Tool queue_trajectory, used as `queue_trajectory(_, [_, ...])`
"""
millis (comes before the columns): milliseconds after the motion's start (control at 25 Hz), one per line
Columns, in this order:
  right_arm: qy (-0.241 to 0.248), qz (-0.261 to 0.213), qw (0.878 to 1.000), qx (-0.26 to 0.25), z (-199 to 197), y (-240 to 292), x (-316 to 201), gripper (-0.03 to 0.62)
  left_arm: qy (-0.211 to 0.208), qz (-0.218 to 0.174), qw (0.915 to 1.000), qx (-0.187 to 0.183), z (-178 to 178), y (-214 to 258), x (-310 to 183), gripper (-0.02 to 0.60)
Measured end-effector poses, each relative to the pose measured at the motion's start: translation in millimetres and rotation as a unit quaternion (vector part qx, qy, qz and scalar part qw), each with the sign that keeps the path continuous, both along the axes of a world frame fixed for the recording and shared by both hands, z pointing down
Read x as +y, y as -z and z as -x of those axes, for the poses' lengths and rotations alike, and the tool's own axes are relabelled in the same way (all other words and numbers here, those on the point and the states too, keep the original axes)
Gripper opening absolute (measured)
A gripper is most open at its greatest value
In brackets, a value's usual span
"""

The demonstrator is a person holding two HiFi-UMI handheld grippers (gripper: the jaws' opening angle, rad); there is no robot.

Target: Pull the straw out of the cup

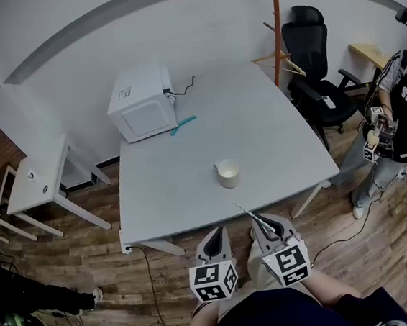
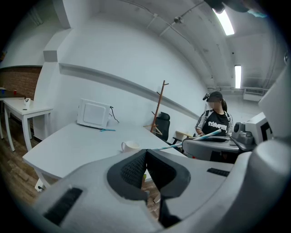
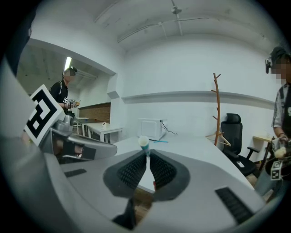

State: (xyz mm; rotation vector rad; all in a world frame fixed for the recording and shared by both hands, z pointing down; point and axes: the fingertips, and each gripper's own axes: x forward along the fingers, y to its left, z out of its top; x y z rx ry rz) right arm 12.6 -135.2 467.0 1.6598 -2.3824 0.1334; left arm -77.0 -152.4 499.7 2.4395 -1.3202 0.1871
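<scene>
Closest in, left claw (image 1: 218,235) with its pads pressed together and nothing between them. Just beside it, right claw (image 1: 263,226) clenched on a thin, pale-blue-and-white striped straw (image 1: 246,213). Straw already clear of the small white ceramic cup (image 1: 228,173), well apart from it, with its far tip slanting over the near edge of the pale grey desk (image 1: 163,192). Cup upright near the desk's middle, nothing sticking out of it.

Judged by looks: featherweight and slender, probably easy to kink or flatten — so best pinched lightly across the tube, near one end, as gripped now. Likely smooth as well; could swivel between the ribbed pads if tipped.

From the right gripper view, only the round end of the straw (image 3: 143,142), poking up between the closed pads of the right claw (image 3: 146,157) — length hidden. From the left gripper view, the whole striped straw (image 2: 195,139) side-on, beyond the shut left claw (image 2: 145,154), with the cup (image 2: 131,146) and its handle behind. From the head view alone, both claws side by side and the bare stretch of desk separating straw from cup.
</scene>
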Motion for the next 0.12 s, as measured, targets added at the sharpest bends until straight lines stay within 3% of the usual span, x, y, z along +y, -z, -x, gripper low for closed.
queue_trajectory(120, [0.002,-0.001,1.0,0.003,-0.3,1.3,-2.9,0.043,-0.001,-0.001,1.0,0.001,-1.6,2.7,-3.5,0.017])
